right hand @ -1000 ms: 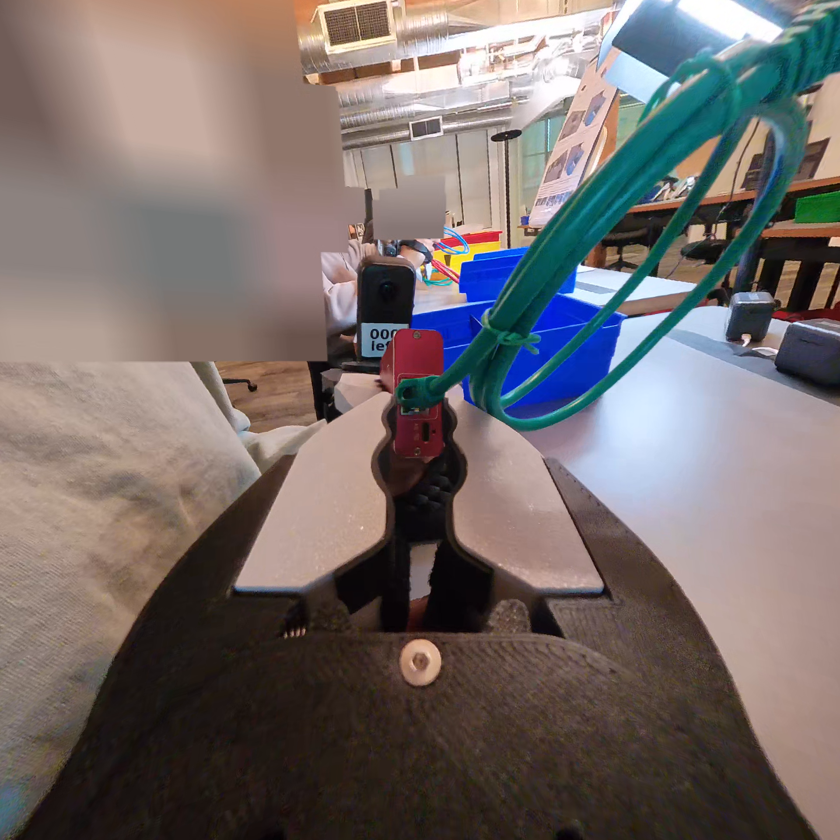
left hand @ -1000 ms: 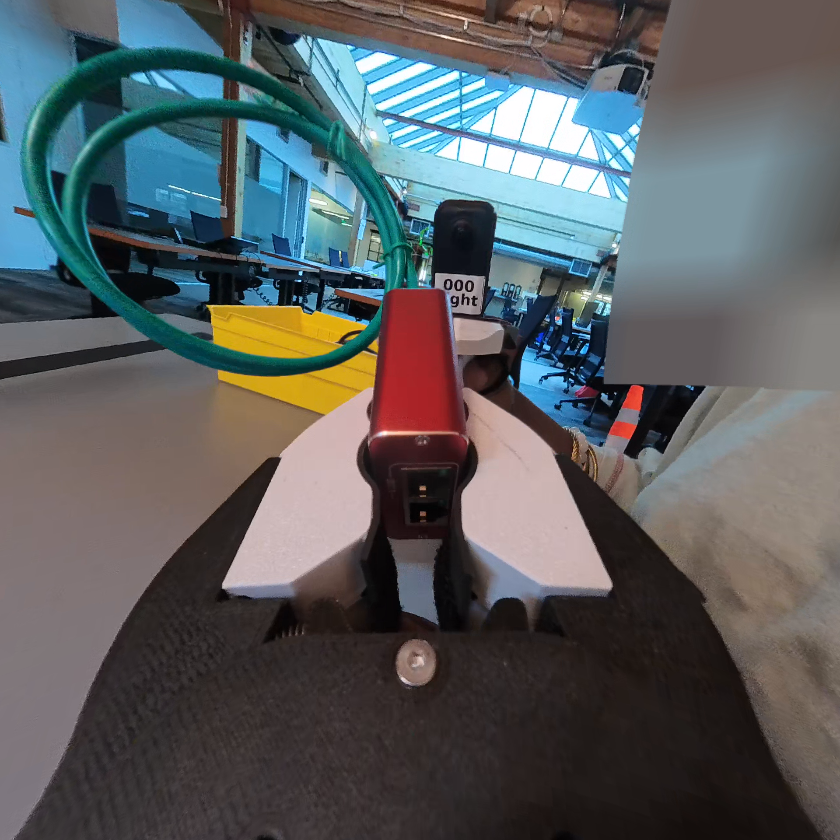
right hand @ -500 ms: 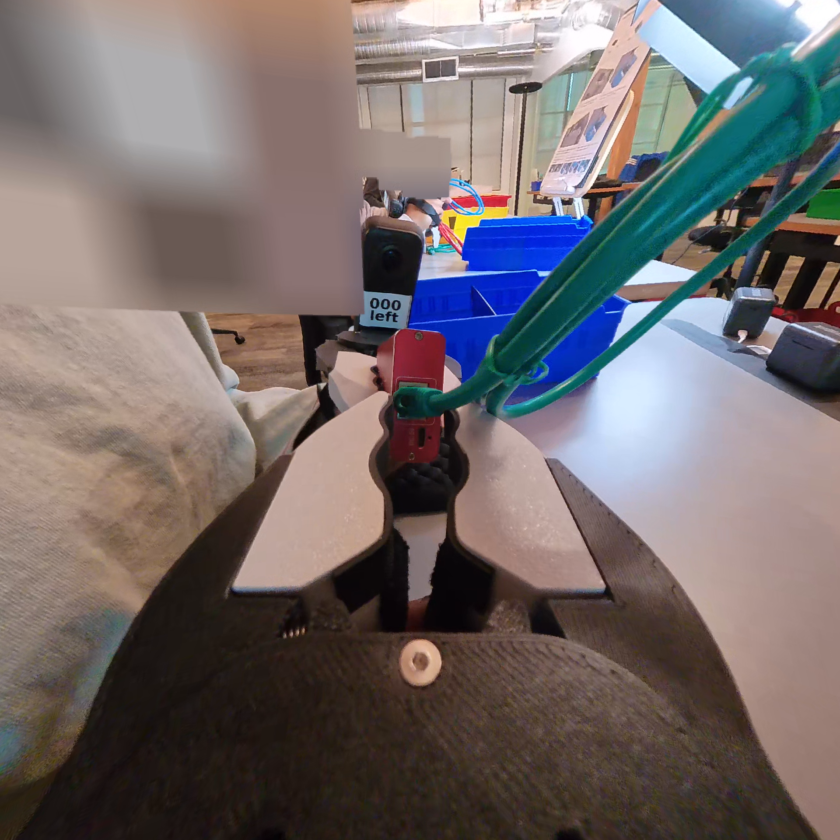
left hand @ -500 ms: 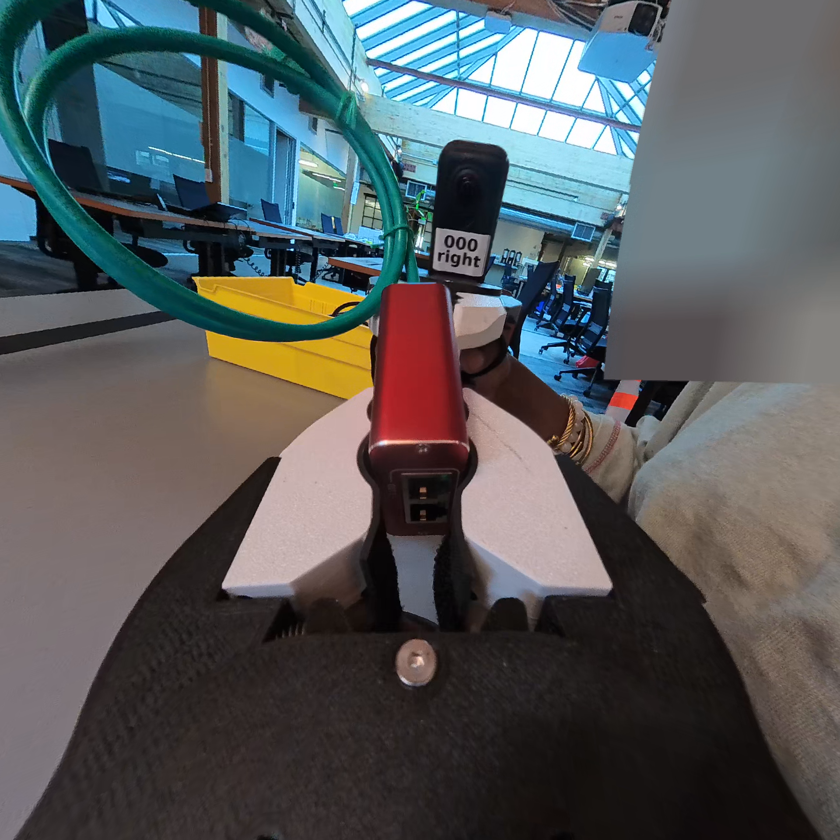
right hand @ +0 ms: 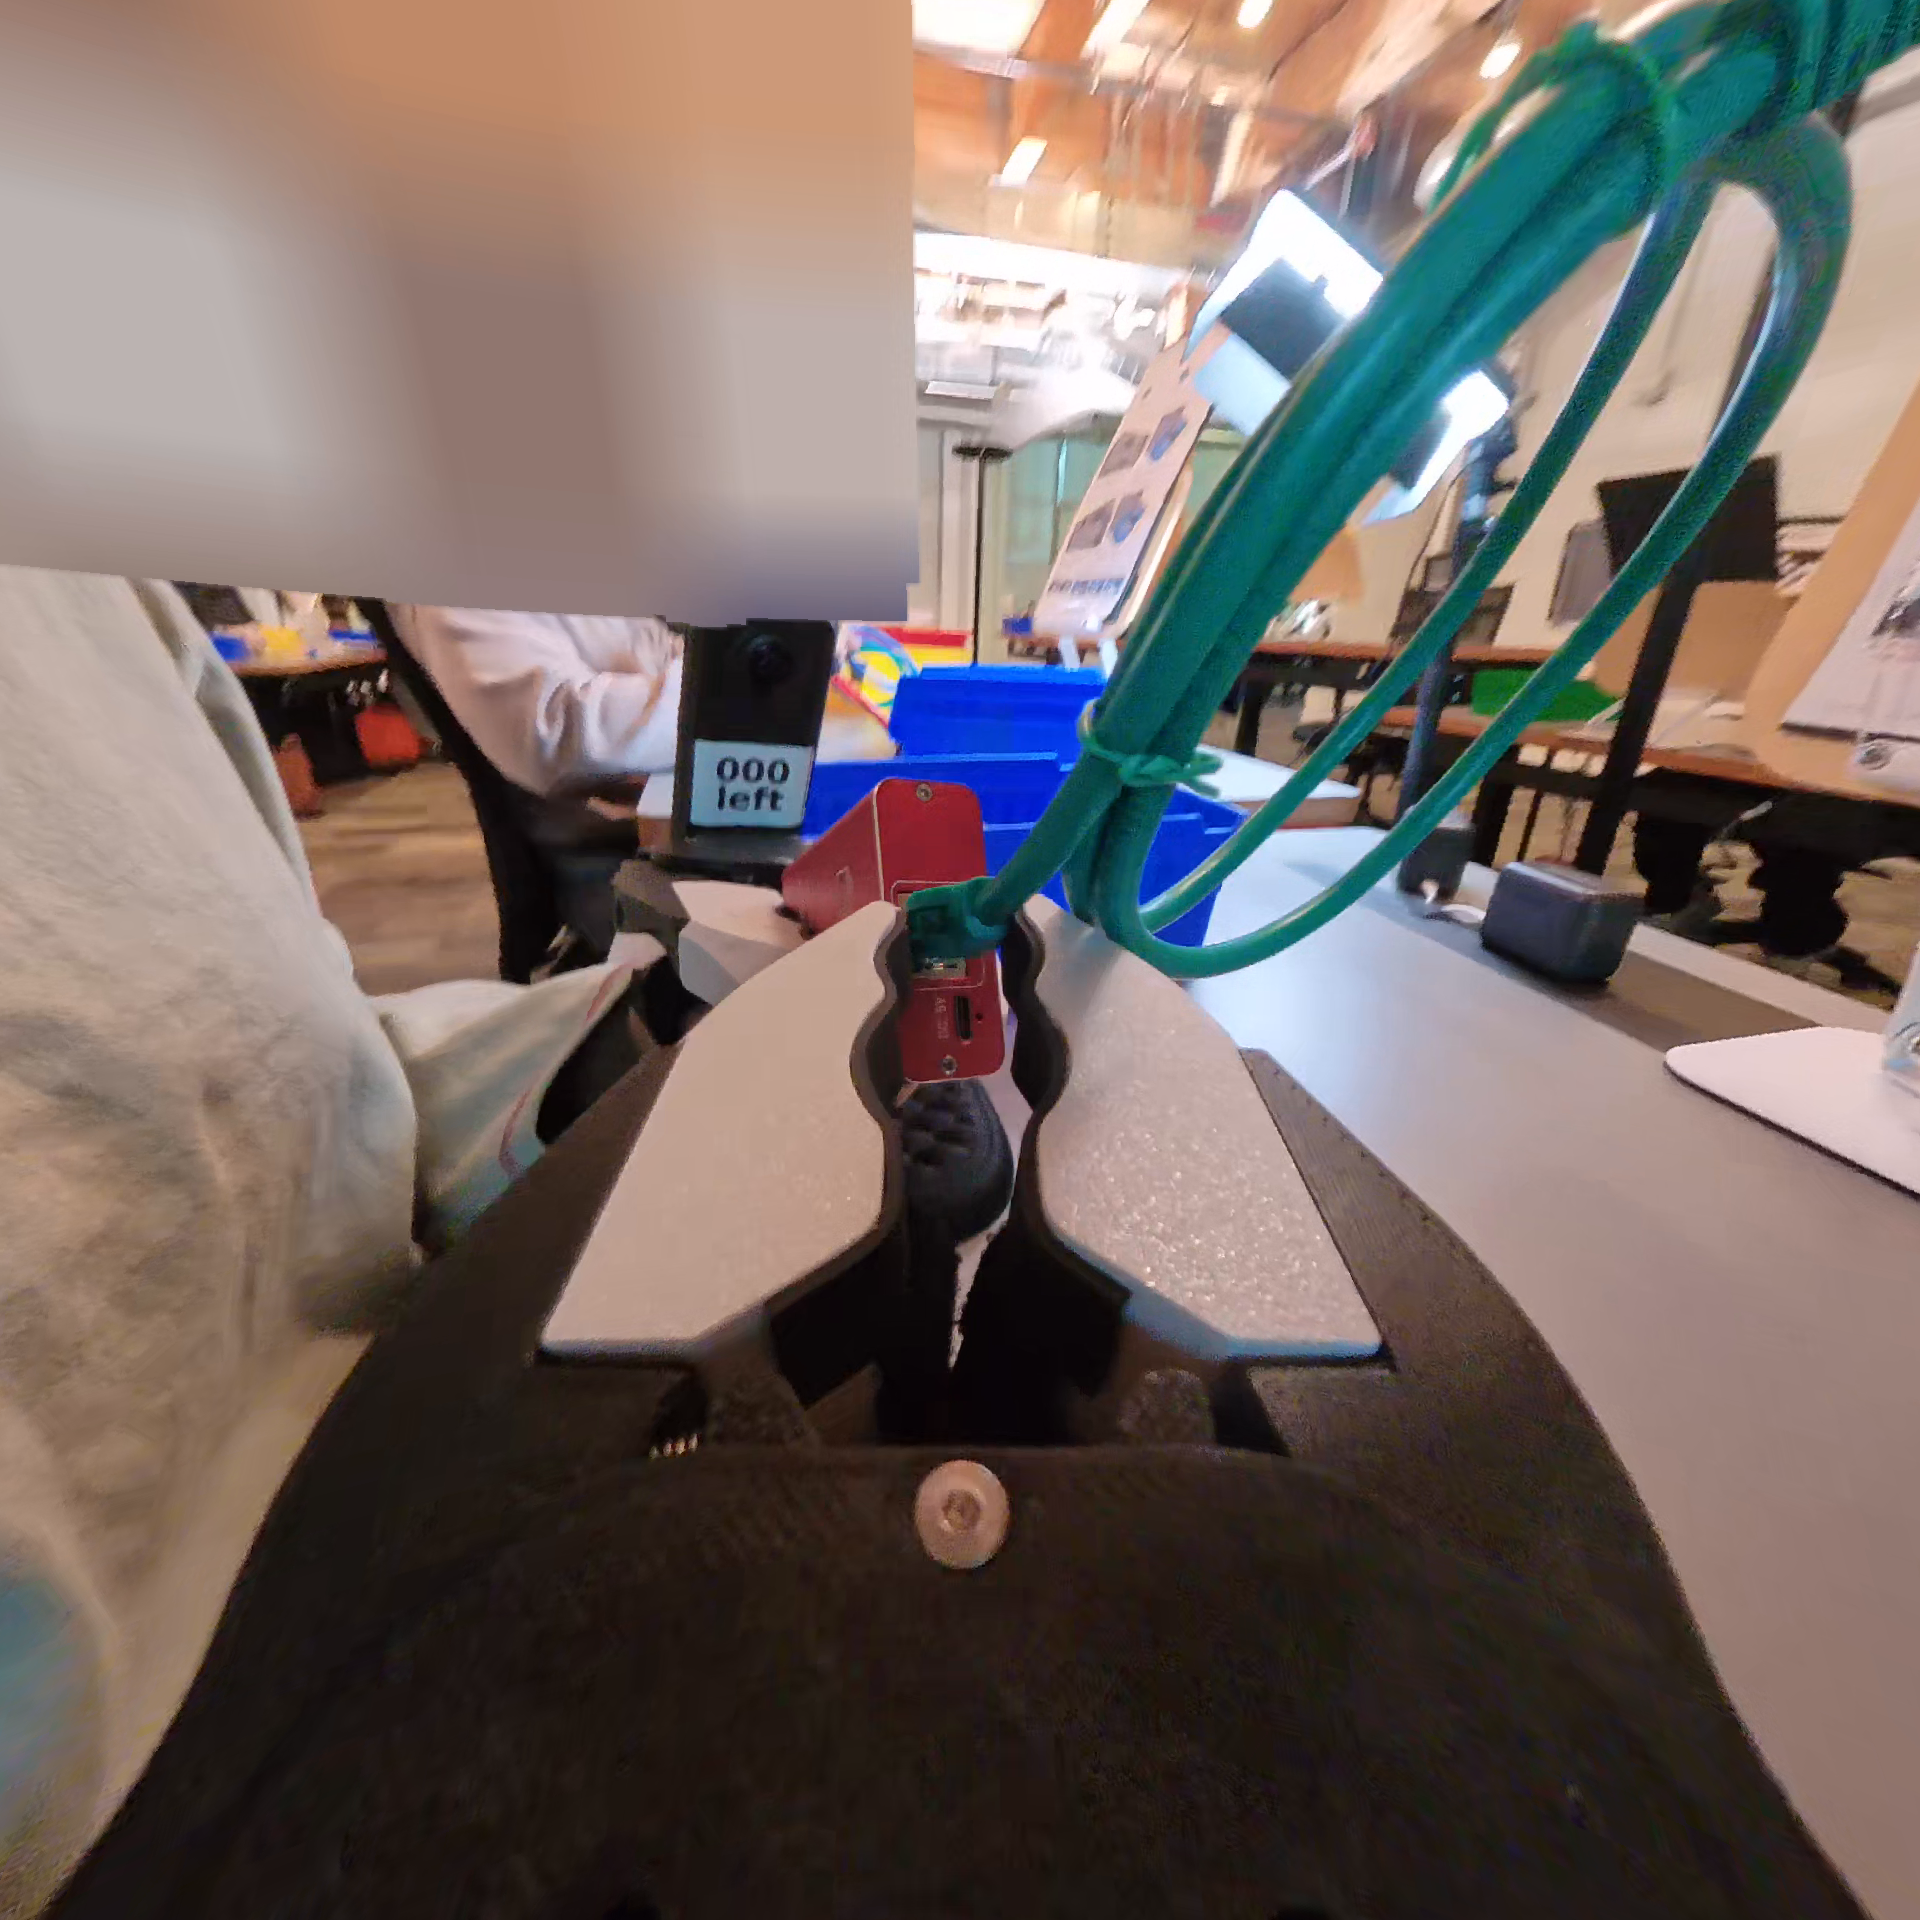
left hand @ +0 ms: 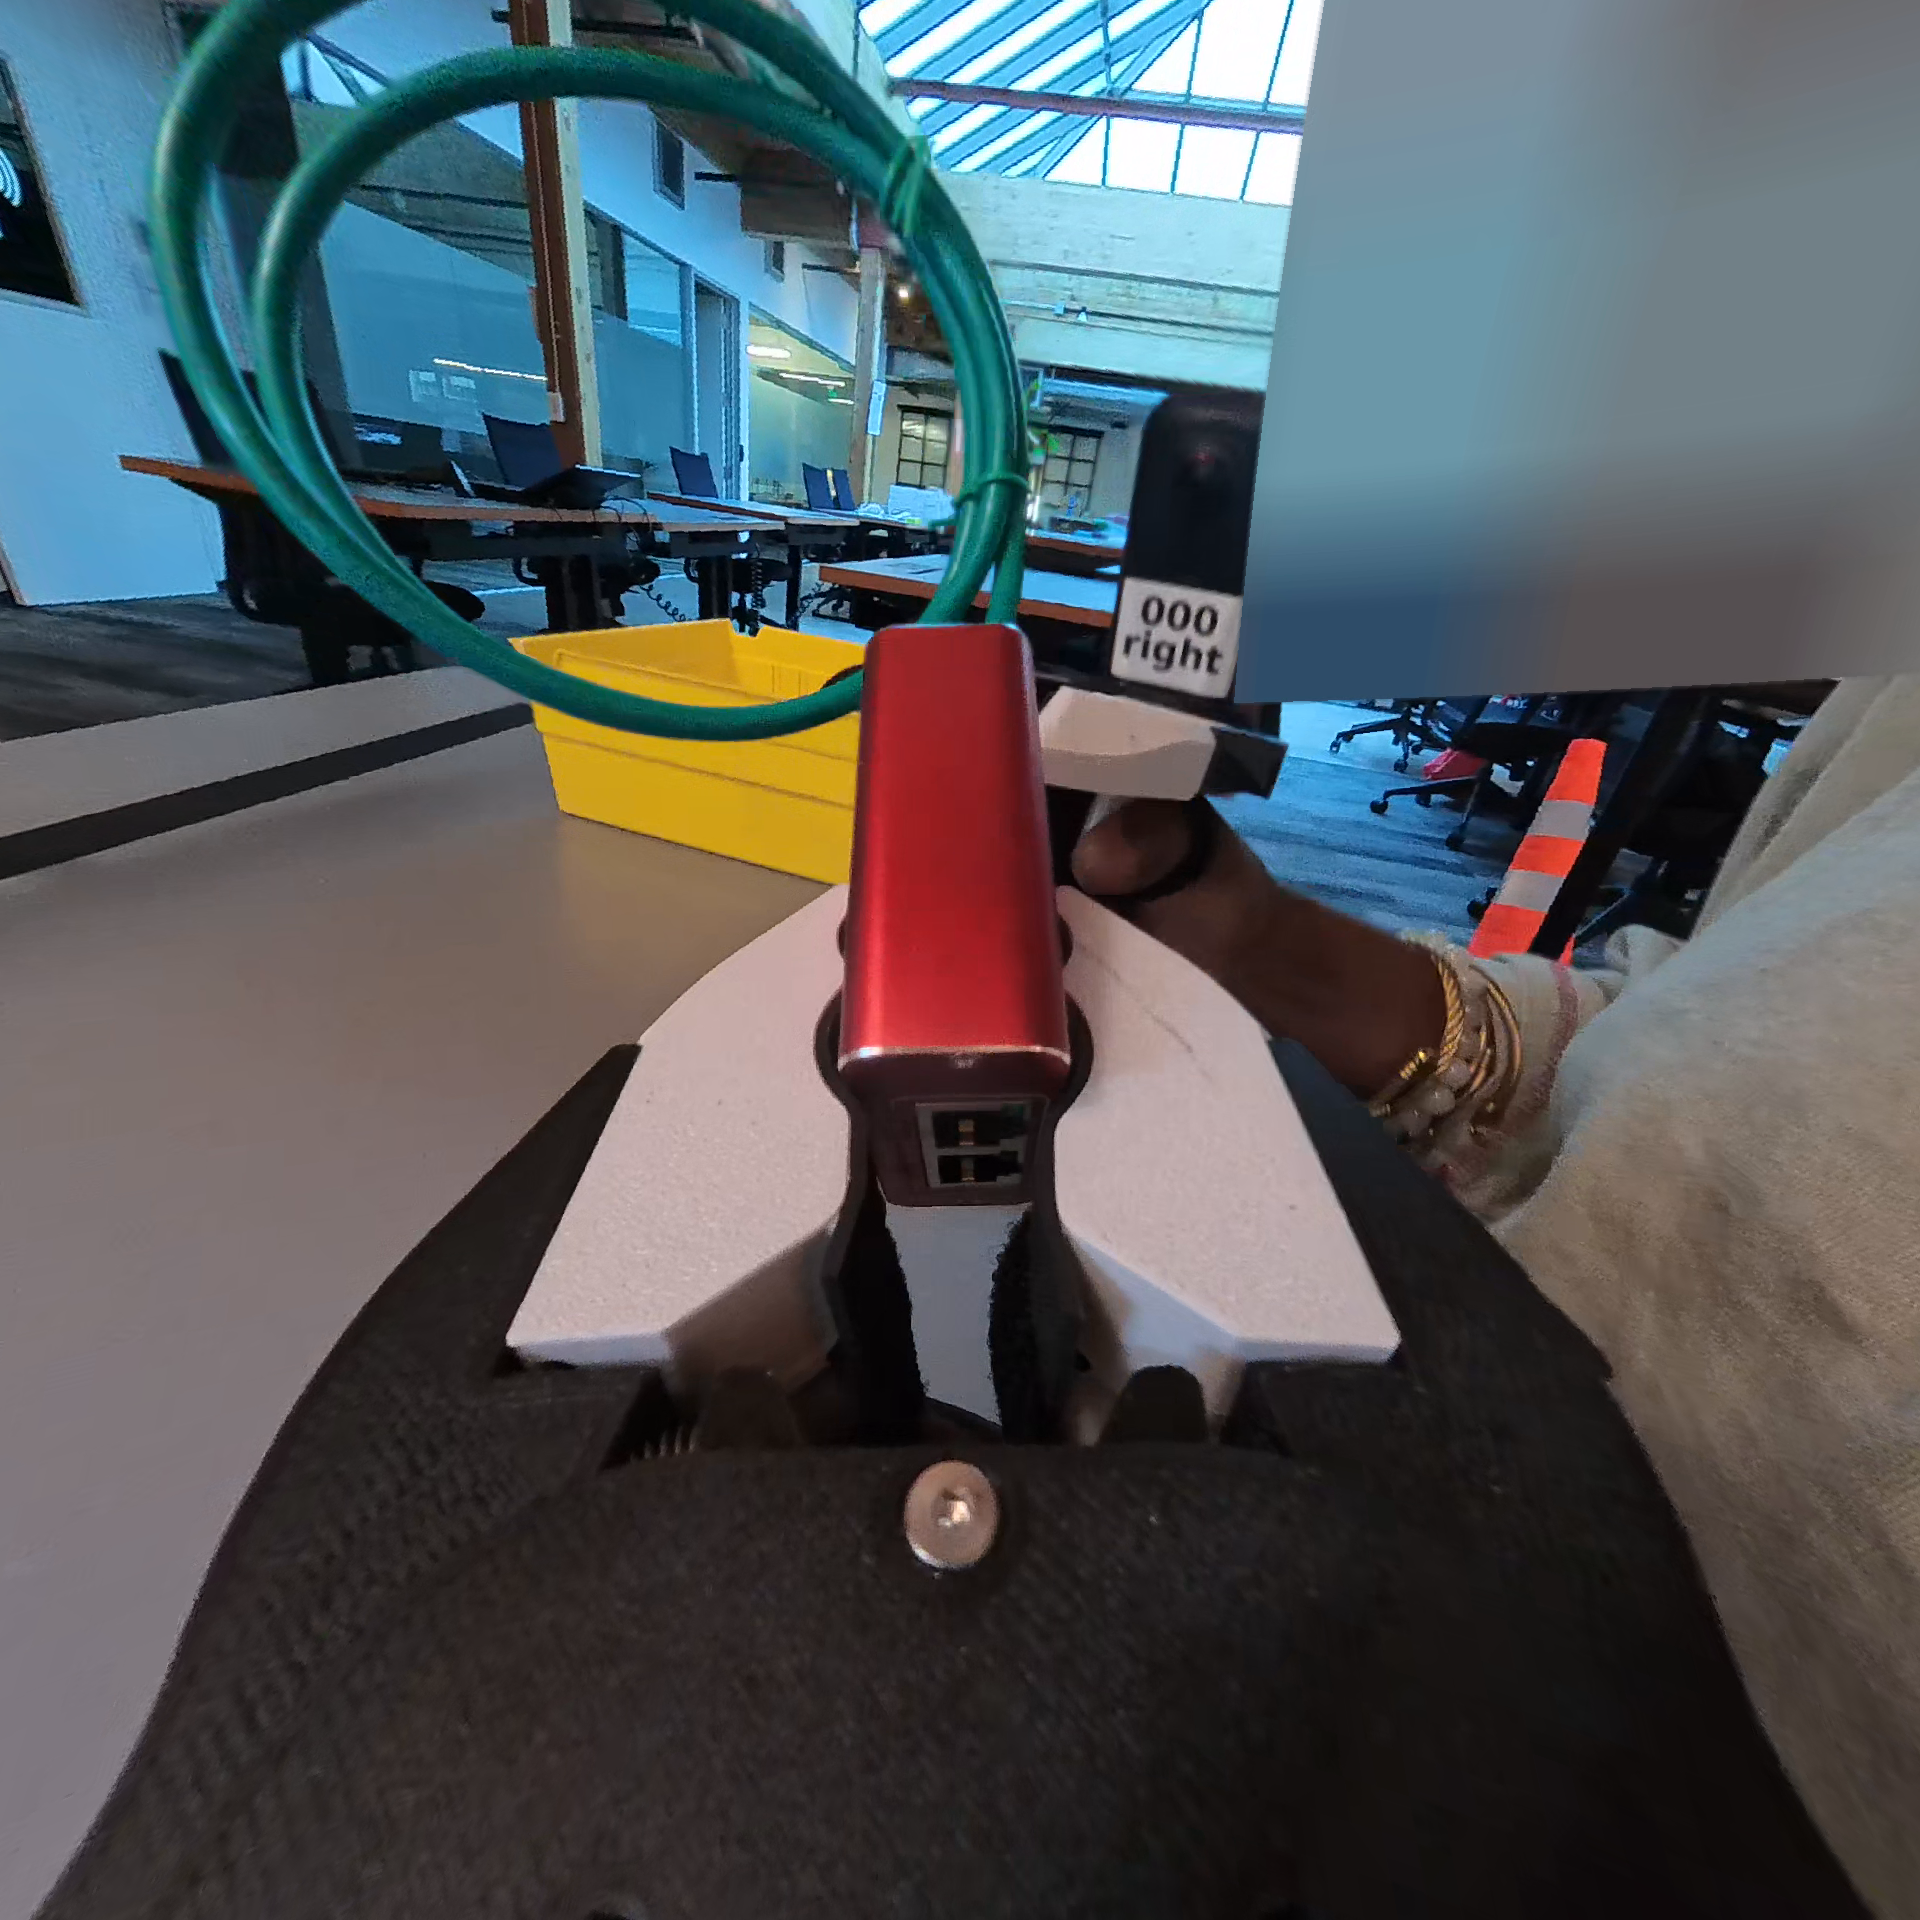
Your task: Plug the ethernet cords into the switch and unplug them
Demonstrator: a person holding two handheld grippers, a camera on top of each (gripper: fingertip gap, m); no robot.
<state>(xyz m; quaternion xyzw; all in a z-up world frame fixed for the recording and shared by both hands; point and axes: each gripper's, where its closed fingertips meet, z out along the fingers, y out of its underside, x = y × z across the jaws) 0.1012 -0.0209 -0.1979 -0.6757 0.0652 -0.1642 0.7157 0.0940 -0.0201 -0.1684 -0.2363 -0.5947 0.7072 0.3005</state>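
At frame centre, the left gripper [left hand: 951, 1049] clamps its matte white jaws on the glossy red metal switch [left hand: 951, 862], while the right gripper [right hand: 951, 956] pinches the green ethernet cord [right hand: 1340, 499] plug seated in 1 port, its tied loops arching upper right.

So since a second ago, your right gripper [left hand: 1127, 753] has slid off to the right of the red switch [left hand: 951, 862] in the left wrist view; it used to sit straight behind it. Your right hand [left hand: 1195, 894] and the bracelets show a lot more now. From the right wrist view the switch [right hand: 935, 935] has twisted, showing one long side, and the fingers sit wider around the green plug [right hand: 951, 920]. The green cord [left hand: 582, 416] loops have swung back down into frame.
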